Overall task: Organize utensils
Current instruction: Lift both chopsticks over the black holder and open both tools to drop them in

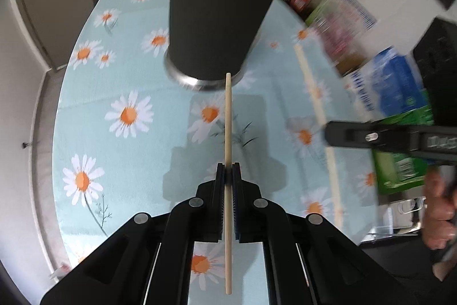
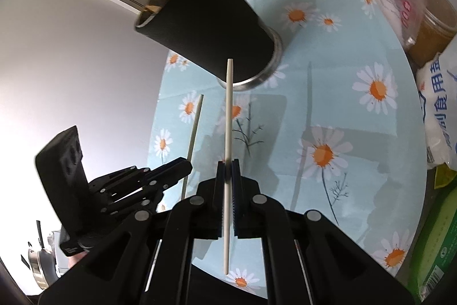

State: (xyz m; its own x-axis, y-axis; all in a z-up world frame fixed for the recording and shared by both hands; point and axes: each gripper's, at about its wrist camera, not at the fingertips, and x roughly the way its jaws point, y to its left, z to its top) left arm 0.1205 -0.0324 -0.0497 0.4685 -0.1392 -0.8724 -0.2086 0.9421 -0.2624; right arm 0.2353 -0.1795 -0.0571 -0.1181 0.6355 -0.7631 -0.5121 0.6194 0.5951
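The right tool (image 2: 228, 162) pinches a pale chopstick (image 2: 228, 116) above the daisy-print tabletop (image 2: 357, 133), near a black holder (image 2: 211, 27) (more sticks inside), while the left tool (image 2: 182, 166) grips another chopstick (image 2: 194, 133).

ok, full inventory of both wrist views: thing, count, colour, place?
utensil holder: 1, black with steel base, table centre, chopsticks inside
held chopsticks: 2, pale wood, one per gripper
loose chopstick: 1, pale, flat on the tablecloth
tablecloth: 1, light blue, daisies
bottles and packets: several, mixed colours, far table edge, blurred
left gripper: black, jaws shut on a chopstick
right gripper: black, jaws shut on a chopstick
hand: 1, on right gripper
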